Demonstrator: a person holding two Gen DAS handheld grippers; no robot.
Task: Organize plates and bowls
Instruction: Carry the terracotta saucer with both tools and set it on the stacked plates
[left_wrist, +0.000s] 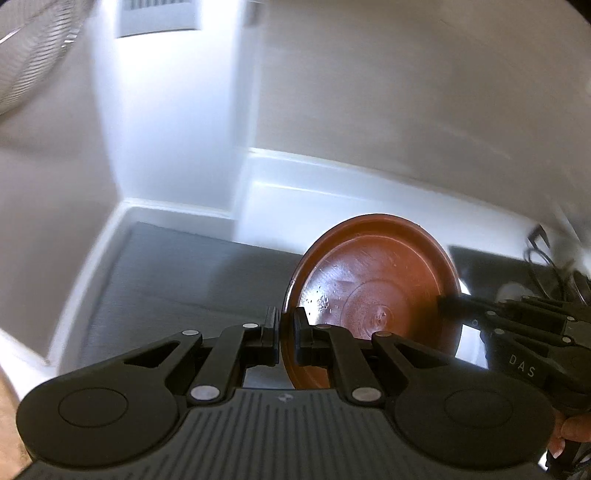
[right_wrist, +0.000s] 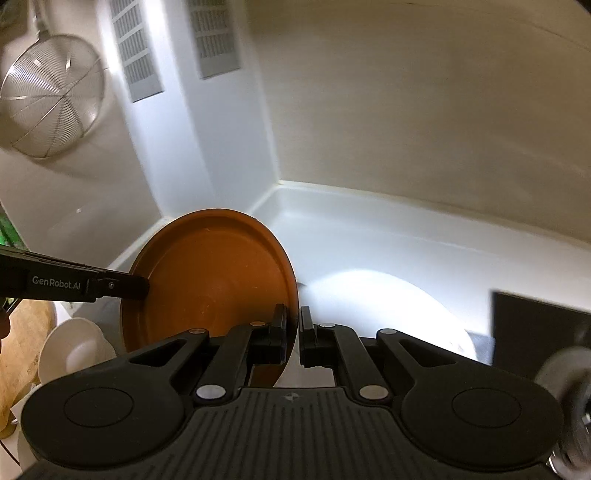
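We see a brown plate (left_wrist: 373, 291) of glossy, smooth plastic, its face flecked with droplets and fine scratches. Both grippers, left (left_wrist: 286, 332) and right (right_wrist: 291, 332), are matt black plastic with small bright metal pins and ribbed bodies. A wire-mesh strainer (right_wrist: 51, 96) of shiny metal hangs on the smooth cream wall (right_wrist: 424, 110). The white ledge (right_wrist: 369, 229) looks glossy and smooth; the grey mat (left_wrist: 177, 273) appears matt and finely textured. A white bowl (right_wrist: 74, 343) shines like glazed ceramic beside what we take for pale wood (right_wrist: 22, 347).
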